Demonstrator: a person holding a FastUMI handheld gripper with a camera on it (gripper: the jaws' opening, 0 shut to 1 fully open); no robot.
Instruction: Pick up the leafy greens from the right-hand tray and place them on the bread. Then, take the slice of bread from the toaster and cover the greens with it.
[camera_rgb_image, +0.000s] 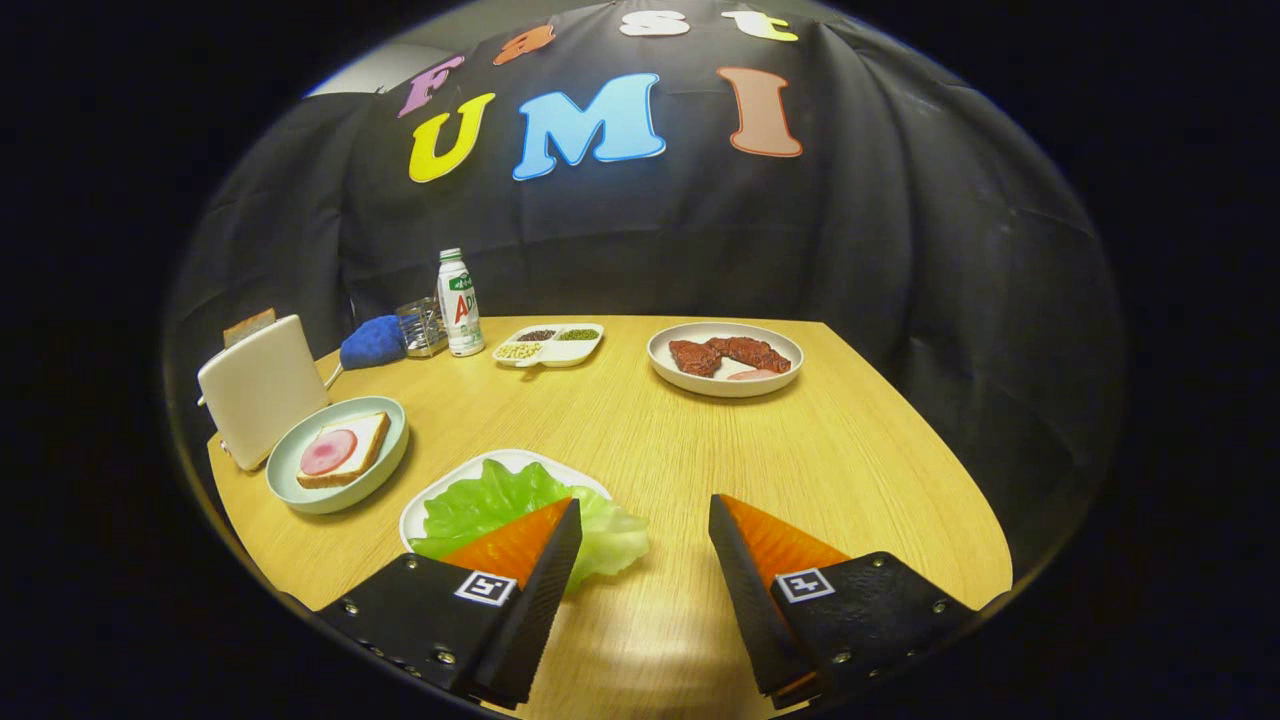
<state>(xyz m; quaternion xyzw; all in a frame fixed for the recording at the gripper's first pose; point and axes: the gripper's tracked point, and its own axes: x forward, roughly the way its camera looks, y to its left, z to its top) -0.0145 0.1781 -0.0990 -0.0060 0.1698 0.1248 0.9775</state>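
Leafy greens (500, 505) lie on a white tray (440, 500) partly behind the left finger of the gripper (645, 525), whose jaws stand wide apart over the wooden table (850, 450), holding nothing.

From here my tool's (645, 520) left finger covers the near part of the lettuce leaf (480, 505) and its white plate (440, 495). The toast slice (248, 326) barely pokes out of the toaster (262, 388). I can't make out what fills the divided tray (552, 344); too small.
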